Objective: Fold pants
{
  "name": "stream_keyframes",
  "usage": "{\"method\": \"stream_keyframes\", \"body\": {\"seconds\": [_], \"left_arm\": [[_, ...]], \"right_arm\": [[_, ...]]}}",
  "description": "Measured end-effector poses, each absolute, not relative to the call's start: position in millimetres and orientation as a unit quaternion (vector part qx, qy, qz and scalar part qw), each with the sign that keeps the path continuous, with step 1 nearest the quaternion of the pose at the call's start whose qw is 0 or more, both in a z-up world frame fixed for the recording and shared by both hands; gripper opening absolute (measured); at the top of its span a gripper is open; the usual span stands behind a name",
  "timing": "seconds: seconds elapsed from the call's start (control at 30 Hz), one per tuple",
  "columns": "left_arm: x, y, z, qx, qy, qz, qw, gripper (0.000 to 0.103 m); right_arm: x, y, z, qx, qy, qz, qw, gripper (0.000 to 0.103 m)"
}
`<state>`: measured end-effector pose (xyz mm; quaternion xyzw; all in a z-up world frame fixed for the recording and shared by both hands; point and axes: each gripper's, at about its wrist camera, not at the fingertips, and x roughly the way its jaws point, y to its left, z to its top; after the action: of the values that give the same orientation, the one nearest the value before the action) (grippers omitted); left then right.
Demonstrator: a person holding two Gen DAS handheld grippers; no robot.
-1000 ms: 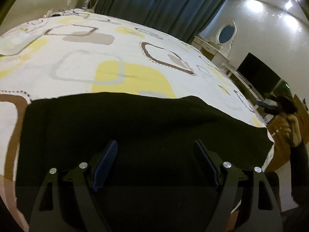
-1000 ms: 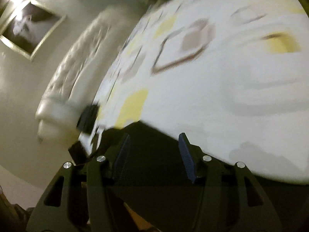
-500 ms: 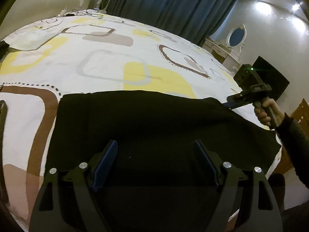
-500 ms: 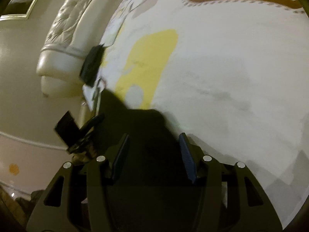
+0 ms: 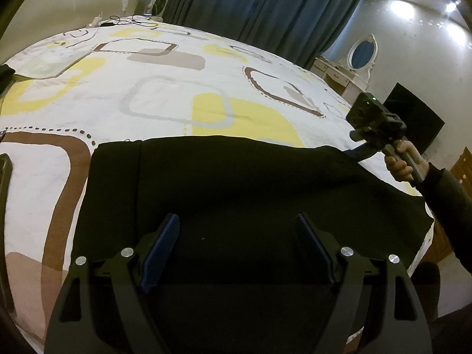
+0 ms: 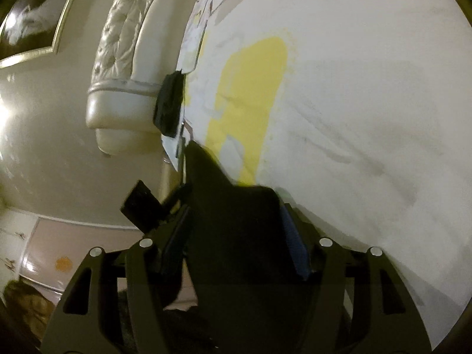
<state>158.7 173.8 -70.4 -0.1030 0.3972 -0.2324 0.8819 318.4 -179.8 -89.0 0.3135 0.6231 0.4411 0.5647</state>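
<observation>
Black pants [image 5: 236, 194] lie flat in a wide folded slab on the near part of the bed [image 5: 165, 88]. My left gripper [image 5: 237, 224] hovers open over their near middle, with nothing between the blue pads. My right gripper [image 5: 352, 152] shows in the left wrist view at the pants' far right corner. In the right wrist view the right gripper [image 6: 234, 224] is open with a raised fold of the black pants [image 6: 233, 236] between its fingers, which do not press on it.
The bed has a white sheet with yellow, brown and grey shapes. A cream tufted headboard [image 6: 124, 44] and a dark folded item [image 6: 169, 103] are at the bed's head end. Blue curtains [image 5: 259, 3], a dresser with mirror [image 5: 360, 56] and a dark screen [image 5: 419, 118] stand beyond.
My right gripper has moved in to the far right corner of the pants, and cloth now sits between its fingers. My left gripper has shifted slightly, staying open over the pants.
</observation>
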Motion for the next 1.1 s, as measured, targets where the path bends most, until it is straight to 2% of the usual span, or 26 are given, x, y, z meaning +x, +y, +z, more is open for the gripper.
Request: {"method": "stream_keyframes", "body": {"seconds": [0.03,0.1,0.17,0.27,0.57,0.87,1.0,1.1], "left_arm": [[159.0,174.0,-70.4,-0.103,0.397,-0.233,0.882,0.08],[159.4,174.0,-70.3,-0.102,0.398,-0.234,0.881,0.08],[159.3,175.0,-70.3,-0.103,0.397,-0.234,0.881,0.08],[157.7,176.4,-69.9,-0.109,0.396,-0.235,0.881,0.08],[162.1,176.5,-69.4,-0.119,0.398,-0.228,0.88,0.08],[160.9,179.3,-73.8,-0.111,0.394,-0.235,0.882,0.079],[161.4,180.2,-73.3,-0.109,0.395,-0.234,0.882,0.079],[162.7,181.4,-72.5,-0.112,0.397,-0.235,0.88,0.079]], "right_arm": [[320.2,-177.1,-90.2,0.321,0.623,0.441,0.561,0.06],[321.8,-173.9,-92.3,0.324,0.628,0.435,0.558,0.05],[322.3,-171.7,-97.3,0.33,0.637,0.422,0.554,0.031],[320.0,-172.5,-103.3,0.326,0.645,0.405,0.56,0.014],[322.2,-184.3,-84.8,0.327,0.595,0.377,0.631,0.006],[330.5,-192.3,-120.7,0.354,0.601,0.352,0.625,0.003],[330.5,-199.7,-116.7,0.354,0.598,0.33,0.64,0.002],[326.6,-220.7,-106.4,0.365,0.582,0.302,0.661,0.004]]}}
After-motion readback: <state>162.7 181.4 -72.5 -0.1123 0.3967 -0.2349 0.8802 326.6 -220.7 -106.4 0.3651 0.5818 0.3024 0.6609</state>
